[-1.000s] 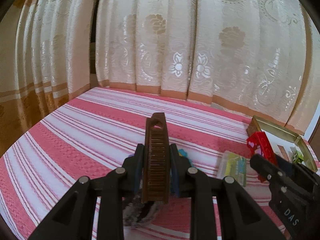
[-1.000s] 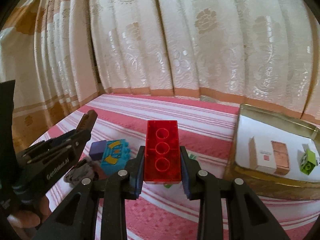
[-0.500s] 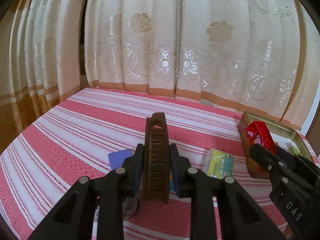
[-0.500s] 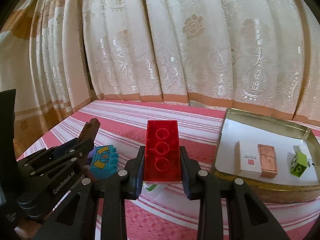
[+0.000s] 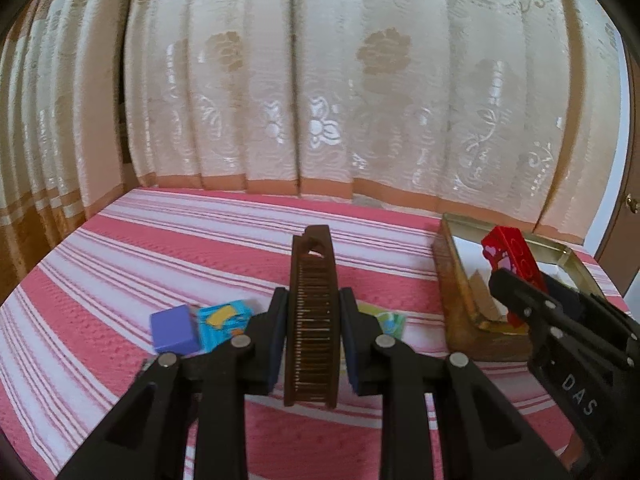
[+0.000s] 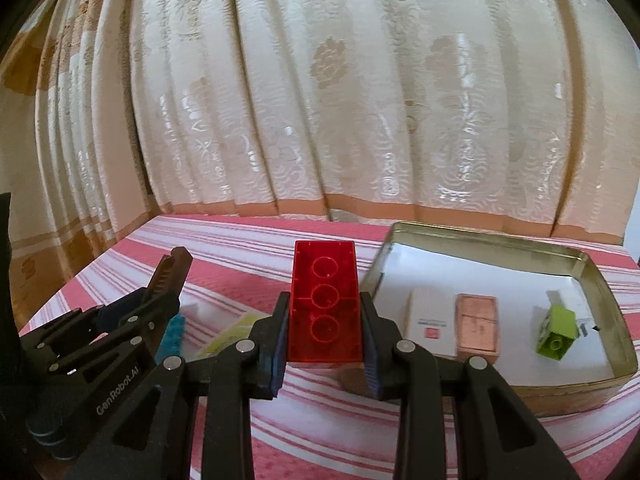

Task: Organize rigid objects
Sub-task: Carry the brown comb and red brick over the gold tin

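Note:
My left gripper (image 5: 312, 320) is shut on a dark brown comb (image 5: 311, 312), held on edge above the striped cloth. My right gripper (image 6: 323, 320) is shut on a translucent red brick (image 6: 323, 304), its hollow underside facing the camera. The red brick (image 5: 514, 254) also shows in the left wrist view, above the near left part of a gold metal tin (image 6: 592, 276). In the tin lie a white box (image 6: 430, 320), a copper-coloured block (image 6: 478, 326) and a green brick (image 6: 556, 330). The comb (image 6: 170, 270) and left gripper (image 6: 158, 292) appear at the left of the right wrist view.
On the pink striped cloth (image 5: 160, 256) lie a purple block (image 5: 174, 328), a teal brick (image 5: 224, 322) and a yellow-green packet (image 5: 390, 322), all behind my left fingers. A lace curtain (image 5: 320, 80) hangs close behind the surface. The tin (image 5: 456, 280) stands at the right.
Both grippers have moved to the right with their loads. The tin has come nearer the centre in both views, and the red brick now hangs over its left part.

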### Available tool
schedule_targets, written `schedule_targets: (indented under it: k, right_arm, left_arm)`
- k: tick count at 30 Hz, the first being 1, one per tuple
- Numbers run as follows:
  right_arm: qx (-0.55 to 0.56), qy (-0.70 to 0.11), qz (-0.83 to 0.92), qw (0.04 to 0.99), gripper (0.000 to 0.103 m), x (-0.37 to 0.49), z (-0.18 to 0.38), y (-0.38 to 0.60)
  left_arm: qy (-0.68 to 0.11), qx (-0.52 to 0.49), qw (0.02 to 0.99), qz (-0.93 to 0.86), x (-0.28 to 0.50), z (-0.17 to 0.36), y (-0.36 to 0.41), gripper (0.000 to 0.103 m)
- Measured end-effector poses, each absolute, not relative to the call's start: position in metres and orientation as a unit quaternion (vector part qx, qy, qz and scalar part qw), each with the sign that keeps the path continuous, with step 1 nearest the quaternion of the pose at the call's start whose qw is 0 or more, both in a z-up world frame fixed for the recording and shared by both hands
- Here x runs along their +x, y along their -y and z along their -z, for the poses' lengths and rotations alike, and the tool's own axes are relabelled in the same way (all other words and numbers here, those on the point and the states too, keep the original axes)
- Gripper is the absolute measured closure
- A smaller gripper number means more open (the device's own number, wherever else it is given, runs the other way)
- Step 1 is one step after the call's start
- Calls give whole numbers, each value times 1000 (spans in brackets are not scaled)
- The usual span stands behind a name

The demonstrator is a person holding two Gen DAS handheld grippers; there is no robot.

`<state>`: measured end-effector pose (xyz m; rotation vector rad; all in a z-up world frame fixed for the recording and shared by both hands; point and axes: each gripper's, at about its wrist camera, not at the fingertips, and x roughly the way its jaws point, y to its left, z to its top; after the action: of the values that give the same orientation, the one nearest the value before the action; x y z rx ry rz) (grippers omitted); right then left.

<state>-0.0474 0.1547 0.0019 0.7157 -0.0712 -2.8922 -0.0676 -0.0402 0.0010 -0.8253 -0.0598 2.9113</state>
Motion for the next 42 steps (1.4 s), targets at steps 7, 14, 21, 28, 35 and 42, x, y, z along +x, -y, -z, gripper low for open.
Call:
schedule_targets:
  k: [7,14,21,28,35,42]
  right_arm:
    - [240,31,968,61,69,-50,-4,-179]
    - [241,32,969,40,69,-54,-5,-201]
    - [242,30,970,19,69,-58,-5,-227]
    - [244,35,969,-3,69,-61,-8,-254]
    - [244,40,969,-27,69,-66,-7,-278]
    - [250,50,965,-55,69,-73,-5,-300]
  left_arm:
    - [6,-270,79,-960,-70,-4,9,79]
    - [8,-271,95,-958,-72,-4,-16,79]
    - [-1,-269,113,-957,-73,-3,-48,79]
    - [-5,-269,127,-955,-77,-3,-75,79]
    - [-7,-269,142,-953,-82,-3,-101,79]
    - [-9,-268,160,-950,-86,-3,-128,79]
